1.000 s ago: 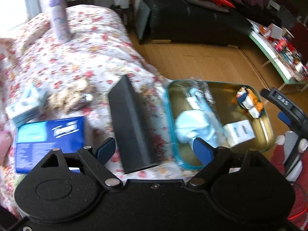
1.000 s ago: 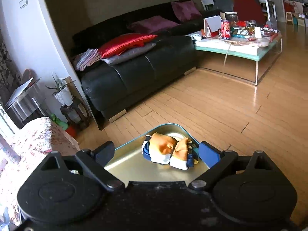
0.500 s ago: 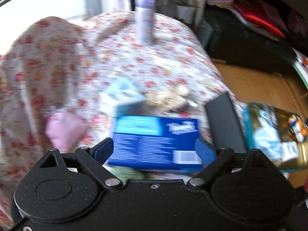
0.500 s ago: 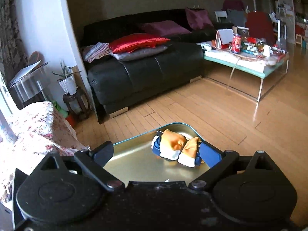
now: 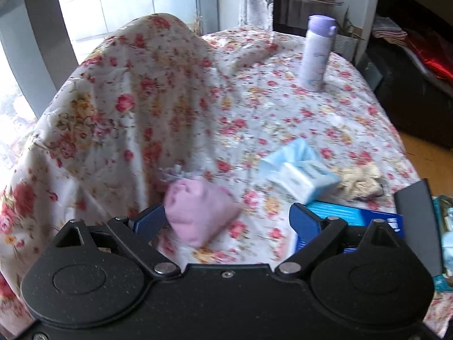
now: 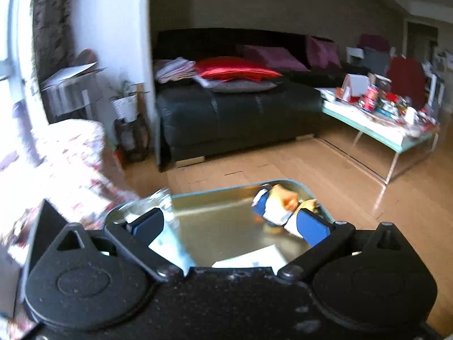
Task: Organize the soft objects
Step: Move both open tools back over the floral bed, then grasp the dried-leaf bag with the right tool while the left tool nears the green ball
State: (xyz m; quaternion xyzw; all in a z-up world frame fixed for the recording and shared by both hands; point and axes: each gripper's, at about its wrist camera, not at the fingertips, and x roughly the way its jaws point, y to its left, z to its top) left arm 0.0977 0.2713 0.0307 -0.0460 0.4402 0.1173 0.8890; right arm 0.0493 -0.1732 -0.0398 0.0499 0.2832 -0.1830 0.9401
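A pink soft pouch (image 5: 198, 214) lies on the floral cloth (image 5: 254, 107), just ahead of my left gripper (image 5: 226, 221). The left jaws are opening; the pouch sits near the left finger and no pad presses on it. A pale blue tissue pack (image 5: 300, 175) and a beige fluffy item (image 5: 359, 181) lie to the right. In the right wrist view my right gripper (image 6: 232, 223) hovers over the gold tray (image 6: 226, 223), its jaws opening and nothing gripped. An orange, white and blue soft toy (image 6: 279, 205) rests in the tray by the right finger.
A lilac bottle (image 5: 317, 53) stands at the back of the cloth. A blue box (image 5: 354, 218) and a dark upright panel (image 5: 419, 221) lie at the right. The cloth humps high at the left. A black sofa (image 6: 235, 107) and cluttered low table (image 6: 379, 113) stand beyond the tray.
The left gripper has swung left from the tray, past the blue box, to the pink pouch, opening wider. The right gripper has rolled and shifted over the tray, its jaws a little wider.
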